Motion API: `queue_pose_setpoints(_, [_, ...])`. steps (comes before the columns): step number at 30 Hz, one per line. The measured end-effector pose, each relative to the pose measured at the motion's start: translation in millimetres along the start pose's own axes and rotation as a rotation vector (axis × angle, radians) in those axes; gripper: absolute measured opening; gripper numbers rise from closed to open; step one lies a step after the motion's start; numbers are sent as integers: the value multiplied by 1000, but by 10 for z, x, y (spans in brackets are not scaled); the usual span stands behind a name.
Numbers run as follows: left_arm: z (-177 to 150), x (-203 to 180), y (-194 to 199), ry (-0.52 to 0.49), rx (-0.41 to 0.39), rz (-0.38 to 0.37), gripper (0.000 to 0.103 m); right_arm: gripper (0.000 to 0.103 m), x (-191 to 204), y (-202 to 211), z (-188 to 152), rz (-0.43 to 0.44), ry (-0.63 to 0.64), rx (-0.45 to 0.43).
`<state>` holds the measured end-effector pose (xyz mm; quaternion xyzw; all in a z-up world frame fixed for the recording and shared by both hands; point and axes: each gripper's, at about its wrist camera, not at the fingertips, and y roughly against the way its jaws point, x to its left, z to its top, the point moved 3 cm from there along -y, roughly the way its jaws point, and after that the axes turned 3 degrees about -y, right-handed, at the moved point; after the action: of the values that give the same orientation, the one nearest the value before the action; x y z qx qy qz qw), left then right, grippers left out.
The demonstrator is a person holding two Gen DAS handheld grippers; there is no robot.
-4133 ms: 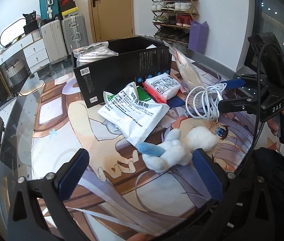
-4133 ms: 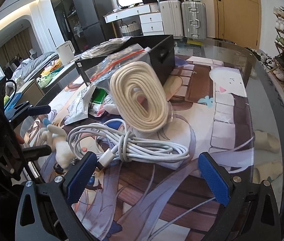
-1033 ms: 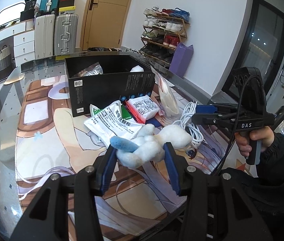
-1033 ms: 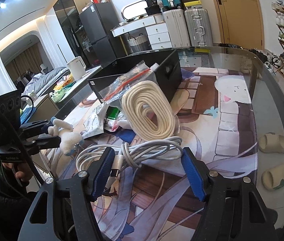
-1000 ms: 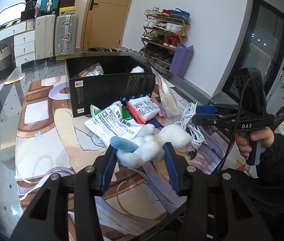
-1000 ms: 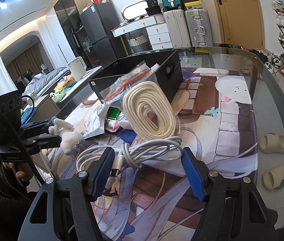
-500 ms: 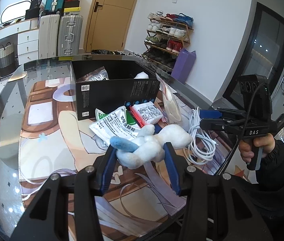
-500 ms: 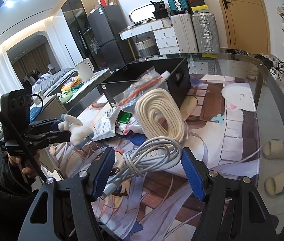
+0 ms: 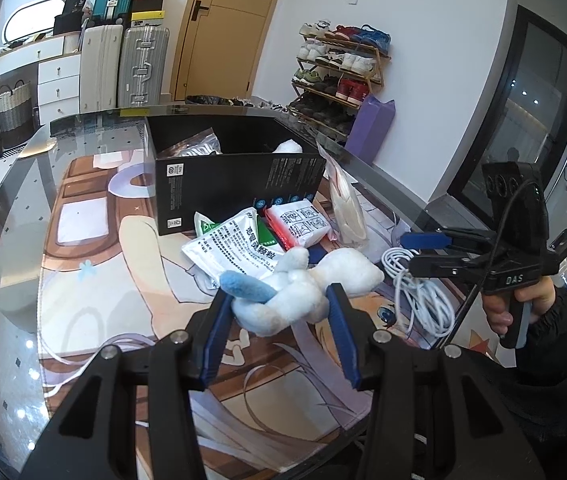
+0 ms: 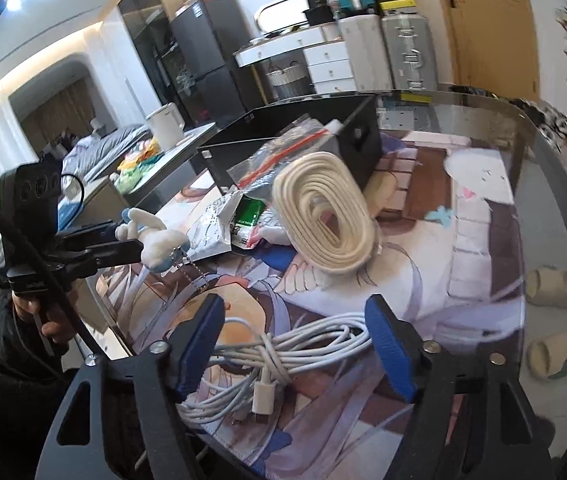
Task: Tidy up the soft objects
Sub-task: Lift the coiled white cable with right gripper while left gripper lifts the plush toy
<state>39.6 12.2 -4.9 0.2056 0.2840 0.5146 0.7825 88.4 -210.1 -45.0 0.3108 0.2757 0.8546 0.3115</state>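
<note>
Round glass-topped table [image 9: 15, 208] with a dark rim, covered across its middle by a printed cartoon-figure mat [image 9: 95, 280] in brown, cream and lilac tones.

Black rectangular cardboard box [image 9: 235, 184], open at the top, standing on the mat at the far side; a clear plastic packet and something white show inside it.

Coil of flat cream-coloured cord in a clear zip bag [image 10: 323, 216], propped upright against the box's near corner.

White foil sachet with black printed characters [image 9: 231, 248], lying flat in front of the box, a green packet and a red-and-white packet [image 9: 303, 220] just beside it.

Bundle of white charging cable [image 10: 283, 356], wound in loops, lying on the mat's near edge.

Small white plush toy with a pale blue ear [image 9: 295, 288], lifted clear of the mat, a bead chain hanging beneath it in the right wrist view.

Left gripper [image 9: 279, 312], black with blue pads, clamped on the plush toy at a middling width.

Right gripper [image 10: 295, 340], same make, jaws opening; the cable bundle lies between them, its loops touching the left pad and short of the right one.
</note>
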Motion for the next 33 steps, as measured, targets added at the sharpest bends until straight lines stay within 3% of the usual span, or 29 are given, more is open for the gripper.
queue_pose_setpoints(10, [16,-38,-9,-13,-3,-7,46,82,-37,354,-199,11,-76,-32])
queue_pose_setpoints(16, [28,-96,12,-26,-6,-4,46,83,27,156,-280,14,-83,13])
queue_pose_setpoints(19, [43,-90,34,-25,-11,-4,46,83,92,46,-264,-57,-25,23])
queue_pose_setpoints(23, [35,-59,35,-16,-9,1,46,74,209,-78,-265,-162,91,50])
queue_pose_setpoints(27, [33,-43,46,-7,-12,5,46,58,217,-143,-223,-145,106,46])
queue_pose_setpoints(29, [34,-43,61,-5,-16,6,46,38,233,-173,-205,-113,106,38])
queue_pose_setpoints(33, [45,-38,77,-2,-23,10,46,30,232,-186,-197,-75,94,11])
